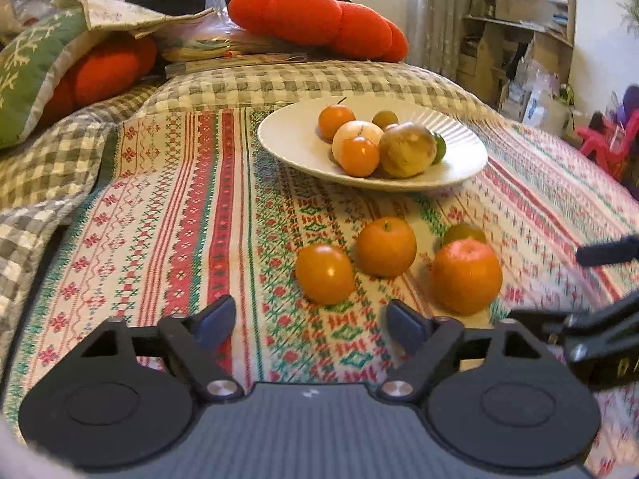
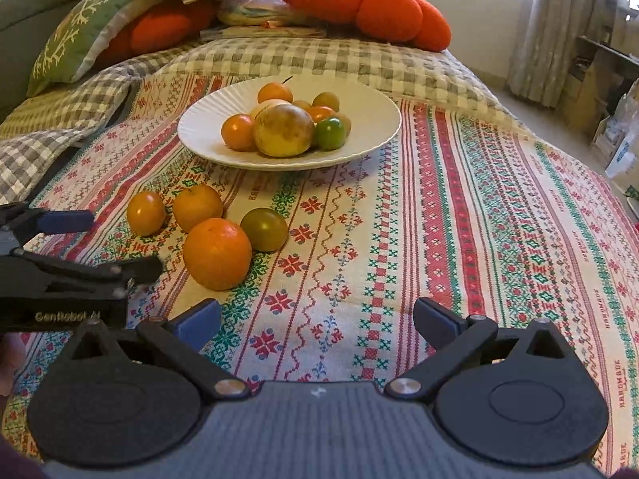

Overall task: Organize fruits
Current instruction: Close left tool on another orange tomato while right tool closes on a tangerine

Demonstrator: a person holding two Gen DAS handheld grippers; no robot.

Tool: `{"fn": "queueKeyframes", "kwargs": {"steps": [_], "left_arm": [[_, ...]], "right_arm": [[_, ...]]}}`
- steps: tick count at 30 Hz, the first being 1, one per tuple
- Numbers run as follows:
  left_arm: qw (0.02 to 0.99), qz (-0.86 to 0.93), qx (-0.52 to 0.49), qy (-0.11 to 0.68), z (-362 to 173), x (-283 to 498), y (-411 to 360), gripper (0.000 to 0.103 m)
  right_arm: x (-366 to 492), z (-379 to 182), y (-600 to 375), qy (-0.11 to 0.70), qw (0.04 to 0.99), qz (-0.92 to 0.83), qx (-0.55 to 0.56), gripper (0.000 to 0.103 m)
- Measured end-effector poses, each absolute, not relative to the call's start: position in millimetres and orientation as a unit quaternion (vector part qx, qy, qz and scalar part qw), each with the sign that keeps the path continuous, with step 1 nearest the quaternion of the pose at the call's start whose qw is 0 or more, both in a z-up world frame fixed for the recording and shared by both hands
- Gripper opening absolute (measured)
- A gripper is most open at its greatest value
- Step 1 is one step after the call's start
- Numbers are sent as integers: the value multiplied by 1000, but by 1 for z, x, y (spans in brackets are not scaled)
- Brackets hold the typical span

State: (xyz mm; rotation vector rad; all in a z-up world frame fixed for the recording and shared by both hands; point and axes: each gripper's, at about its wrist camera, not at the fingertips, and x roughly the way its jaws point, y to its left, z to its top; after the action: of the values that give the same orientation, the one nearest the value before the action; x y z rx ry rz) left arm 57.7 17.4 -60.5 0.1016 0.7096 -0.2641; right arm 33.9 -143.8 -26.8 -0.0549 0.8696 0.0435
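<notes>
**Four fruits loose on the cloth, both grippers empty**

White plate [image 2: 191, 135] sits on the patterned cloth [image 2: 479, 219], toward the checked quilt [image 2: 319, 60]. On it, a heap: a large yellow-brown fruit [image 2: 283, 131] in front, a small orange one [image 2: 238, 131] touching its left side, a green one [image 2: 330, 133] at its right, more orange and pale fruit behind.

Off the plate, nearer the grippers, a cluster of four on the cloth: big orange [image 2: 217, 252] closest, dark green fruit [image 2: 264, 229] just beside it, a mid-sized orange [image 2: 197, 207] and a smooth small orange fruit [image 2: 146, 213] behind.

Left gripper [image 1: 311, 319]: fingers spread wide, nothing between them, low over the cloth just short of the cluster. Right gripper [image 2: 317, 319]: also spread wide, empty, above bare cloth; the cluster lies ahead and to its left.

Red plush cushion [image 2: 359, 4] at the far end.
</notes>
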Motion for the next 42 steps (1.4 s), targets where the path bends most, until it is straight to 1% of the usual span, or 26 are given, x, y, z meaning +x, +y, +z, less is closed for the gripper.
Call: {"fn": "queueKeyframes", "kwargs": {"steps": [4, 7, 9, 13, 14, 23, 30, 33, 38, 40, 42], "left_arm": [[930, -121, 32, 345, -62, 63, 18, 68], [931, -120, 23, 344, -61, 65, 18, 59], [931, -122, 15, 344, -60, 67, 18, 45], [929, -126, -5, 348, -57, 70, 20, 29], [928, -128, -8, 349, -57, 71, 21, 23], [921, -116, -1, 372, -51, 70, 27, 23], [919, -107, -3, 379, -50, 67, 40, 23], [917, -106, -6, 383, -48, 66, 43, 23], [916, -112, -8, 386, -46, 64, 44, 23], [915, -114, -8, 387, -46, 64, 43, 23], [914, -117, -7, 387, -45, 63, 42, 23]], "right_arm": [[37, -31, -144, 425, 905, 17, -25, 103], [39, -34, -143, 425, 905, 19, -22, 103], [40, -35, -141, 423, 906, 22, -23, 103], [42, -34, -135, 418, 908, 29, -25, 103], [42, -34, -134, 417, 908, 32, -24, 103], [45, -32, -118, 409, 911, 53, -30, 102], [52, -36, -108, 412, 909, 51, -31, 96], [54, -36, -105, 410, 910, 55, -31, 91], [57, -35, -101, 407, 911, 52, -27, 79], [58, -34, -99, 408, 911, 54, -22, 71], [59, -33, -98, 408, 911, 56, -17, 65]]}}
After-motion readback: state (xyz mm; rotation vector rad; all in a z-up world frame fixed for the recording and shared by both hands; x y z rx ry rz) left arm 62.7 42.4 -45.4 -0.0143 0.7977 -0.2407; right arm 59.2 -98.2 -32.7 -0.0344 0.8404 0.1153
